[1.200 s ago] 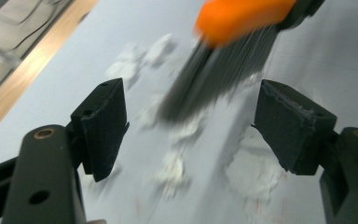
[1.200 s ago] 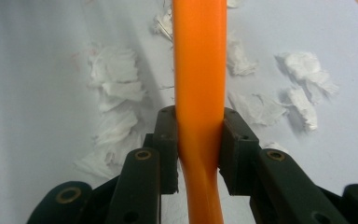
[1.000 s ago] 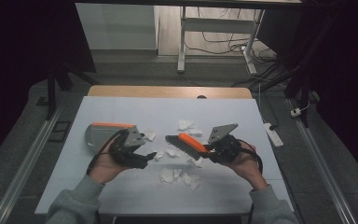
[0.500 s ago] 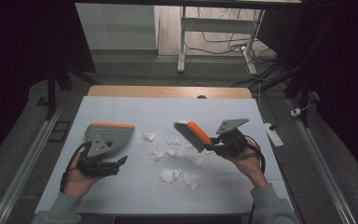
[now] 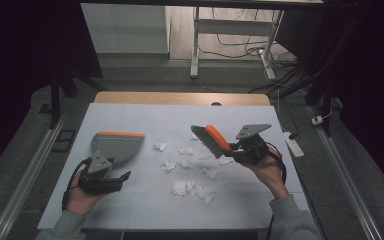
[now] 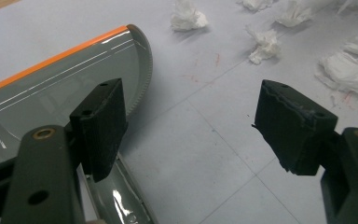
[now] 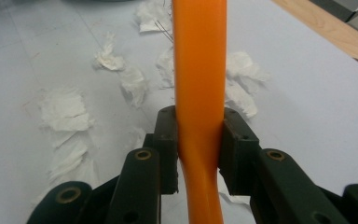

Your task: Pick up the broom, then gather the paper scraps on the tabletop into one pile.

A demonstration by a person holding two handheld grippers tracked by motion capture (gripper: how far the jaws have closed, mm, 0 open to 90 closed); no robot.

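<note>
a: what's the right gripper (image 5: 236,148) doing?

b: its jaws are clamped on the orange handle of a brush (image 5: 211,140). in the right gripper view the handle (image 7: 199,79) runs straight up between the two black jaws, pinched on both sides. from the high view the brush is lifted over the right half of the table (image 5: 145,210), its dark bristle end pointing toward the middle.

a: and the left gripper (image 5: 114,179)?

b: jaws spread wide apart, nothing between them. the left gripper view shows bare white tabletop in the gap. the person's left hand (image 5: 80,192) holds it low near the front left of the table.

a: where's the dustpan (image 5: 116,145)?

b: it lies flat on the table's left side, grey with an orange edge, just beyond the left gripper. in the left gripper view the pan (image 6: 51,93) sits behind and under the left-hand jaw, and its handle runs down past that jaw. whether the jaw touches it, i can't tell.

a: what about the mess?

b: crumpled white paper scraps (image 5: 186,188) are scattered across the middle of the table, between dustpan and brush. several lie right below the brush, as the right gripper view shows (image 7: 65,109).
</note>
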